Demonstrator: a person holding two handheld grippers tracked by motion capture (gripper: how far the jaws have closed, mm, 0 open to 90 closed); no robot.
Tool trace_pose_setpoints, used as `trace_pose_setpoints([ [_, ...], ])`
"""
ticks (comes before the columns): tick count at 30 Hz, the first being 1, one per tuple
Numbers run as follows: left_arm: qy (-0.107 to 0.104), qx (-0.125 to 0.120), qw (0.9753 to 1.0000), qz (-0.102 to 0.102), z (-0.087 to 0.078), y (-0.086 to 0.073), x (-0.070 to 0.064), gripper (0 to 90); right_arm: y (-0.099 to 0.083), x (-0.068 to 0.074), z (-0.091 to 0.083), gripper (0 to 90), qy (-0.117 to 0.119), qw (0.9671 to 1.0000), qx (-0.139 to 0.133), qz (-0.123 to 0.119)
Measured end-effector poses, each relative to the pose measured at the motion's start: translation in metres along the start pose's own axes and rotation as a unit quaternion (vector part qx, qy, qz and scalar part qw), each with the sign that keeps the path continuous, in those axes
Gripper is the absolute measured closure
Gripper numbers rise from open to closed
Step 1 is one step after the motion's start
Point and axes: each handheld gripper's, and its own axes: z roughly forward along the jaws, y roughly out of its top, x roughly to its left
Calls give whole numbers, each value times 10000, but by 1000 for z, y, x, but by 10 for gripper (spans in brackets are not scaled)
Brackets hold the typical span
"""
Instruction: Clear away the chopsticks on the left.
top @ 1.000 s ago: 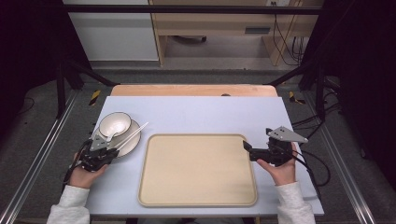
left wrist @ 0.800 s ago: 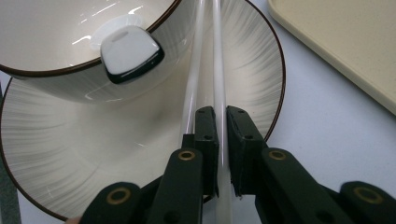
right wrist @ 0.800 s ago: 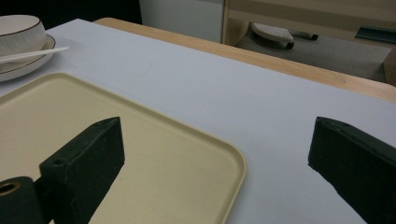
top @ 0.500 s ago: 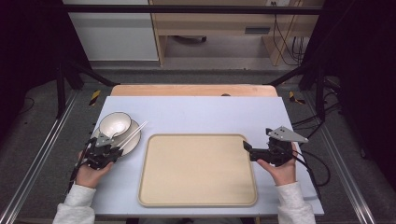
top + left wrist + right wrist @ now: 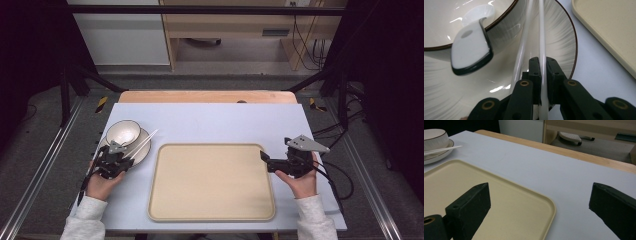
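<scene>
White chopsticks (image 5: pixel 541 50) lay side by side across the cream plate (image 5: pixel 564 42), slanting from its near edge toward the rim on the tray's side. In the left gripper view one chopstick ran straight between the two black jaws of the left claw (image 5: pixel 541 66), which were pressed against it from both sides; the other chopstick (image 5: pixel 522 50) passed just beside the jaws, free of them. A cream bowl (image 5: pixel 123 132) with a dark rim sat on the plate, and a white spoon (image 5: pixel 471 50) with a dark edge leaned over the bowl's rim, its handle end hanging above the plate.

From the high view the plate stood at the left side of the light blue table (image 5: pixel 215 120), just beside the left edge of a beige tray (image 5: pixel 212 182) lying bare in the middle. The left hand (image 5: pixel 102 182) held its claw over the near edge of the plate.

At the tray's right edge the right hand (image 5: pixel 300 180) held the right claw (image 5: pixel 264 157), pointed toward the tray. Its jaws stood spread wide apart with nothing between them, one above the tray's corner and the other above the table.
</scene>
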Motion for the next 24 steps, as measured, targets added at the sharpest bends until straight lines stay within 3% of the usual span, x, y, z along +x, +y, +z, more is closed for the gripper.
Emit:
trace_pose_setpoints([
  [5,19,0,10000,24,-1,1,-3,843,0,0,0,41,-9,10000,10,-10],
  [12,57,-230,9997,-51,-13,4,-7,844,0,-1,-2,41,-28,10000,-2,-8],
  [24,138,-771,9962,-385,-36,9,-25,844,2,-2,-6,37,-62,10000,-70,3],
])
